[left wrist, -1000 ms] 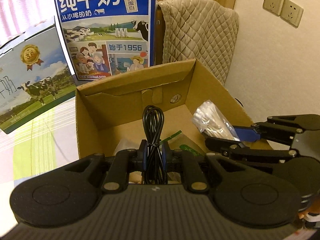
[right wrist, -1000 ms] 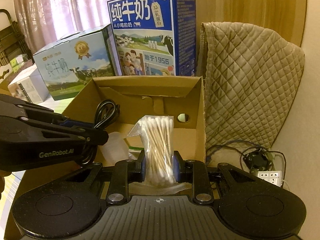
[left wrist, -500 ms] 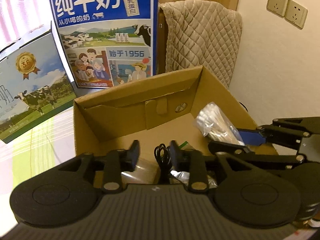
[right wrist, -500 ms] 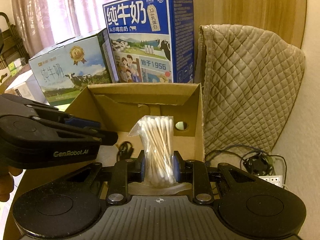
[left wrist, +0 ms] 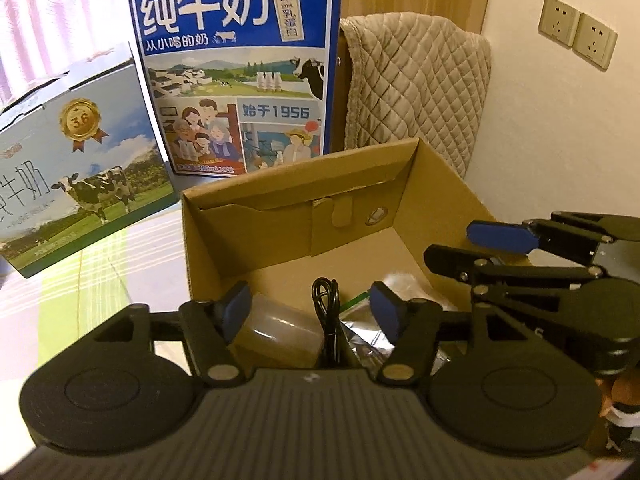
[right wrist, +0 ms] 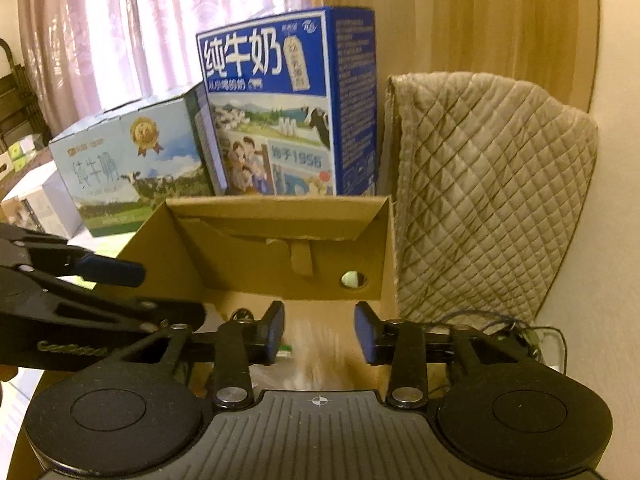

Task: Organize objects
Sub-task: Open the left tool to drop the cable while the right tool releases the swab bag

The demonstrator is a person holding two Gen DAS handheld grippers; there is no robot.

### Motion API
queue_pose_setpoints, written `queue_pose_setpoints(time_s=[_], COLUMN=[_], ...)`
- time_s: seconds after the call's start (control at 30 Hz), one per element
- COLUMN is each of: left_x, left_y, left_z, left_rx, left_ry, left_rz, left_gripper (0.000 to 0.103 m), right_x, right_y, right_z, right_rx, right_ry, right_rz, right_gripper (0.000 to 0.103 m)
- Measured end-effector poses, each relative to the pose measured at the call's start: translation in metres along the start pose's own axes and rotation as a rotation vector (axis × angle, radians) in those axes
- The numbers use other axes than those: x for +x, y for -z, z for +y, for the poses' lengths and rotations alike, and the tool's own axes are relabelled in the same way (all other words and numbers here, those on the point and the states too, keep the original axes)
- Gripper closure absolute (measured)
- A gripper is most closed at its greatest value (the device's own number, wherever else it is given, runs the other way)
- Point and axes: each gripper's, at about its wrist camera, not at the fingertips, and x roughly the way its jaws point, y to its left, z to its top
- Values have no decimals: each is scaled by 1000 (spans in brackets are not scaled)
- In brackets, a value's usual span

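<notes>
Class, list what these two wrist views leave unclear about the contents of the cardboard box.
- Right wrist view: motion blur smears the box floor between the open right gripper; cotton swabs unreadable there.
- Left wrist view: the left gripper body cuts off the black cable lower end and the clear tape roll.
- Silver packet: label hidden.

At top centre of my left view, the tall blue milk carton (left wrist: 236, 68) reads "纯牛奶", "从小喝的奶" and "始于1956", and its tag carries "3.2". To the left, the pale milk box (left wrist: 80, 176) bears a gold medal marked "3.6" and the characters "牛奶". In my right view, at lower left, my left gripper (right wrist: 104, 288) shows a blurred "GenRobot" mark.
</notes>
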Motion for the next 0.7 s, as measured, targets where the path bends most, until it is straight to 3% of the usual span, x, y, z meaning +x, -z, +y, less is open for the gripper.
queue_pose_setpoints(time_s=[0.13, 0.37, 0.7], left_x=[-10, -36, -82], left_y=[2, 14, 39], left_z=[2, 5, 8], left_rx=[-9, -34, -87], left_ry=[7, 23, 4], left_rz=[-13, -36, -62], left_gripper=[28, 18, 14], right_x=[-10, -38, -83], right_y=[0, 11, 30], right_z=[0, 3, 17], right_rx=[10, 44, 106], right_ry=[-11, -30, -53], right_rz=[-6, -11, -30], right_gripper=[59, 42, 34])
